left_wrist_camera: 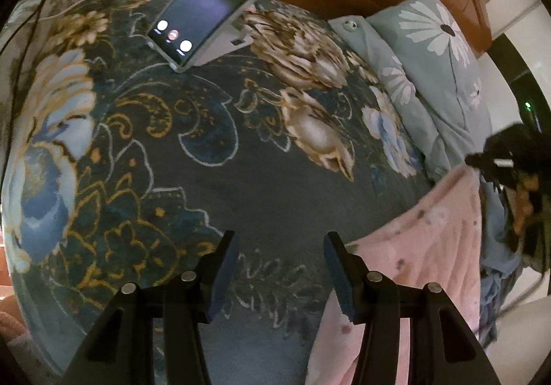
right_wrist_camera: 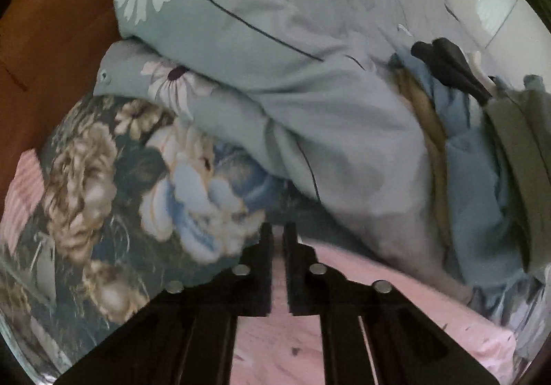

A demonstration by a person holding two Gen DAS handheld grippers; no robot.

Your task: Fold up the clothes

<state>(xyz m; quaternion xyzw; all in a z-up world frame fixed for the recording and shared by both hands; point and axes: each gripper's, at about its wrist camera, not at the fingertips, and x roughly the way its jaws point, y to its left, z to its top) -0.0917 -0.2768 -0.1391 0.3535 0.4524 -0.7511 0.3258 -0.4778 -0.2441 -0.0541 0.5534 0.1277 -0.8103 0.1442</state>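
Both wrist views look forward and down along their tools, close over the bed. Both share the dark floral blanket [left_wrist_camera: 213, 157], the pink garment [right_wrist_camera: 344, 316] and the daisy-print quilt [right_wrist_camera: 275, 58] at the far right.

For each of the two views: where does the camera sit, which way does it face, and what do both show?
Left wrist: behind the open left tool, facing a phone across the floral blanket; the right tool shows at far right.
Right wrist: behind the near-shut right tool, over the pink garment, facing the daisy quilt.
Shared: blanket, garment, quilt.
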